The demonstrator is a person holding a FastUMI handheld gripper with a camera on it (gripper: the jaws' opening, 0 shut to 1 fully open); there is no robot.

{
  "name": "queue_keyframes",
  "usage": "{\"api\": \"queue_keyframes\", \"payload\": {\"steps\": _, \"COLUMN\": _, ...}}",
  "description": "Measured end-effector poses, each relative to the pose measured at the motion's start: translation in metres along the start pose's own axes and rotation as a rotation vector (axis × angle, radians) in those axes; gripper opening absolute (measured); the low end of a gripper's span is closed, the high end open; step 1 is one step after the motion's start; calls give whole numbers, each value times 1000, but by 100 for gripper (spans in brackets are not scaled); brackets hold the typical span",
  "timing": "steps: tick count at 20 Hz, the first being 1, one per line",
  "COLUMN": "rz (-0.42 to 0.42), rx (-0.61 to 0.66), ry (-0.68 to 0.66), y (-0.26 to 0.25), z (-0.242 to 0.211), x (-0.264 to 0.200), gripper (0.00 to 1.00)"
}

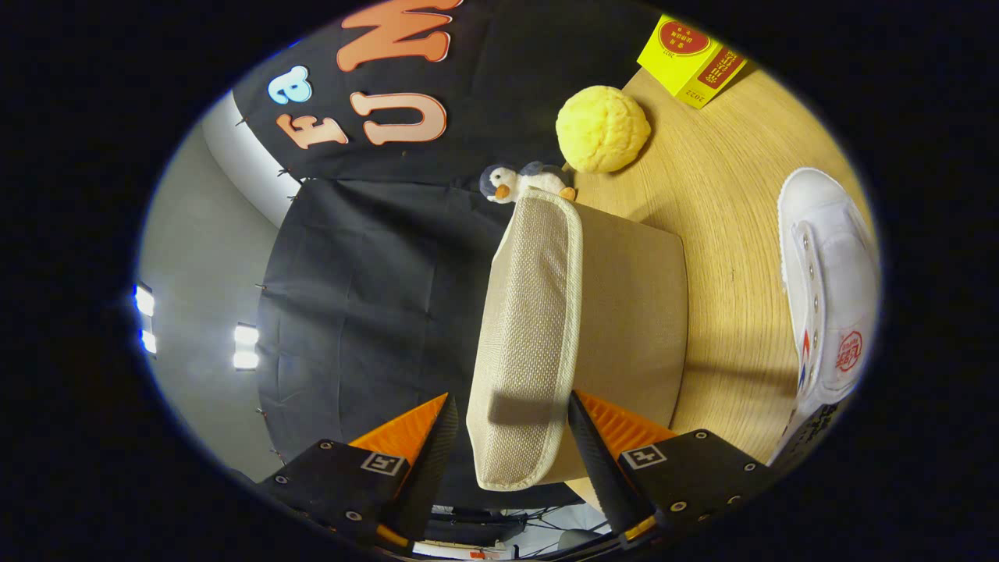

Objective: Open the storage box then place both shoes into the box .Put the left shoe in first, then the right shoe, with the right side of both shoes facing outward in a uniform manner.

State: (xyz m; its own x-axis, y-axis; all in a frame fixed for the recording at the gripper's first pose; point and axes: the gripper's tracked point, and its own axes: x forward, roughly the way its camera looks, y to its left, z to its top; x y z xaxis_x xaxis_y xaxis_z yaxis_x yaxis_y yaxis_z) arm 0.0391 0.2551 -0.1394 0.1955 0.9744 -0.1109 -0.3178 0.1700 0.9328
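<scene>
The view is rolled on its side. A beige fabric storage box [634, 312] stands on the wooden table [726, 195]. Its woven lid [527, 312], edged with pale trim, runs straight ahead from between the fingers. My gripper [511, 400] is shut on the near end of that lid, one finger on its top face and the other against the rim on the box side. A white canvas shoe [827, 289] with a red round mark on its tongue lies on the table beyond the box, well off to the side of the fingers.
A yellow spongy ball [602, 129] and a small penguin plush [519, 183] sit just past the far end of the box. A yellow carton [691, 58] lies farther back on the table. Bare wood lies between the box and the shoe.
</scene>
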Motion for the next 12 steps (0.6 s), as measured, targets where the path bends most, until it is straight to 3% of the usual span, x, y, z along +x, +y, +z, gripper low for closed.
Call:
{"api": "queue_keyframes", "payload": {"steps": 3, "rz": 85, "rx": 65, "ry": -18, "y": 15, "z": 4, "x": -6, "gripper": 72}}
{"api": "queue_keyframes", "payload": {"steps": 5, "rz": 66, "rx": 42, "ry": -39, "y": 9, "z": 6, "x": -6, "gripper": 55}}
{"api": "queue_keyframes", "payload": {"steps": 6, "rz": 71, "rx": 47, "ry": -42, "y": 12, "z": 6, "x": -6, "gripper": 38}}
{"api": "queue_keyframes", "payload": {"steps": 8, "rz": 104, "rx": 66, "ry": -49, "y": 22, "z": 8, "x": -7, "gripper": 19}}
{"api": "queue_keyframes", "payload": {"steps": 12, "rz": 92, "rx": 45, "ry": -103, "y": 34, "z": 15, "x": -5, "gripper": 3}}
